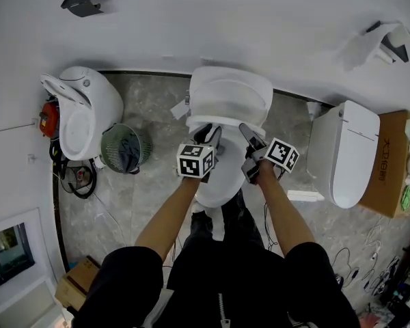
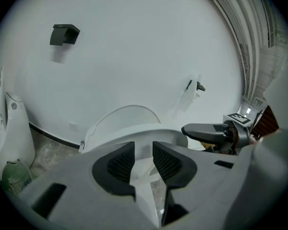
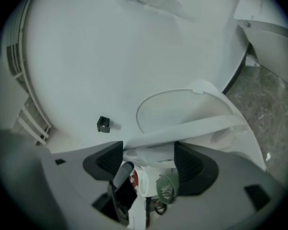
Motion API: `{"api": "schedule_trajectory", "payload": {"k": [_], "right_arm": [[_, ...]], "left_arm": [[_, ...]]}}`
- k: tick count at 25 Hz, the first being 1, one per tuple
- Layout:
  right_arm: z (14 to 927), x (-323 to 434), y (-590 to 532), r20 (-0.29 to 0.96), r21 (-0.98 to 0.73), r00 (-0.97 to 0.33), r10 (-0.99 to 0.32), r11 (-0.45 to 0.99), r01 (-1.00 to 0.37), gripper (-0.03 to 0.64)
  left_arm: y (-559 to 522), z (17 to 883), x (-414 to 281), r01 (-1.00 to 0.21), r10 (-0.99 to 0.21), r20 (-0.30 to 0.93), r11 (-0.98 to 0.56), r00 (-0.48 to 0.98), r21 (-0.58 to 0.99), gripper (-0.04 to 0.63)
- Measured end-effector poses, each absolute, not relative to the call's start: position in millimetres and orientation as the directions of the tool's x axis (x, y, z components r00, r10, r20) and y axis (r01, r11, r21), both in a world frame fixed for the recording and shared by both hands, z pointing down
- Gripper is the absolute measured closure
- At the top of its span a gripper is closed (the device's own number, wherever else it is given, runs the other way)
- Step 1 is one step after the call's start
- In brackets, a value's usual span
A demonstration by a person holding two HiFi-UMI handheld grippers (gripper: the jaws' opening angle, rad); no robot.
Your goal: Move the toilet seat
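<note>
Left claw (image 1: 208, 135) | right claw (image 1: 250, 135) | toilet seat (image 3: 201, 124) partly hidden behind them

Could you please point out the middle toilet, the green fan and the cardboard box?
middle toilet (image 1: 215, 191): head view, its front end.
green fan (image 1: 113, 146): head view, its round grille.
cardboard box (image 1: 389, 188): head view, its printed face.

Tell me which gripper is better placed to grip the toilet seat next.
Right, probably. The right gripper has its jaws wide apart, and the rim of the toilet seat crosses just at their tips. The left gripper has its jaws nearly together, with nothing between them.
</note>
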State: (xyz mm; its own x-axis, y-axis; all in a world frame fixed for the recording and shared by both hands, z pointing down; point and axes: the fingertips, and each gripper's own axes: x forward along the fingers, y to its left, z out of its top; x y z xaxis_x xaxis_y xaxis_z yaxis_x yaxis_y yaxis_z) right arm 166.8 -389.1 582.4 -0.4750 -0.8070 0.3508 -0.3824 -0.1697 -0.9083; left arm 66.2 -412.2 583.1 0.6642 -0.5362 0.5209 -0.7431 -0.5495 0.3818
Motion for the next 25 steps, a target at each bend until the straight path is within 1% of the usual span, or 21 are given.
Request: {"api": "schedule_trajectory", "payload": {"k": [3, 5, 6, 7, 8, 13, 17, 25], "right_arm": [[583.8, 167.7, -397.0, 0.395, -0.846, -0.503, -0.769, -0.091, -0.525, 0.301], [589.7, 171.7, -400.0, 0.451, -0.775, -0.494, -0.743, -0.051, -0.630, 0.396], [591.7, 175.3, -401.8, 0.467, -0.746, -0.484, -0.740, -0.036, -0.665, 0.421], [592.1, 179.6, -404.6, 0.472, -0.727, -0.472, -0.745, -0.026, -0.686, 0.518], [591.4, 183.4, -408.4, 0.471, -0.717, -0.462, -0.751, -0.021, -0.697, 0.563], [589.4, 193.6, -432.3, 0.488, -0.685, -0.420, -0.765, -0.038, -0.727, 0.600], [595.5, 198.5, -446.2, 0.509, -0.668, -0.395, -0.764, -0.062, -0.742, 0.605], [597.8, 214.4, -464.5, 0.515, -0.678, -0.358, -0.779, -0.115, -0.726, 0.603]], "left_arm": [[-428.5, 583.3, 71.2, -0.753, -0.545, 0.526, -0.543, 0.653, 0.372, 0.488], [-436.3, 586.1, 72.3, -0.760, -0.549, 0.533, -0.535, 0.644, 0.369, 0.494], [-439.7, 587.7, 73.1, -0.765, -0.552, 0.535, -0.528, 0.640, 0.369, 0.497], [-443.1, 588.9, 74.3, -0.769, -0.556, 0.537, -0.522, 0.635, 0.370, 0.502], [-446.6, 589.6, 75.9, -0.772, -0.560, 0.537, -0.517, 0.631, 0.369, 0.508], [-463.6, 590.8, 87.1, -0.773, -0.559, 0.537, -0.506, 0.632, 0.383, 0.522], [-471.1, 592.5, 89.7, -0.773, -0.561, 0.536, -0.507, 0.631, 0.380, 0.554], [-460.9, 590.4, 87.5, -0.753, -0.535, 0.536, -0.539, 0.653, 0.379, 0.557]]}}
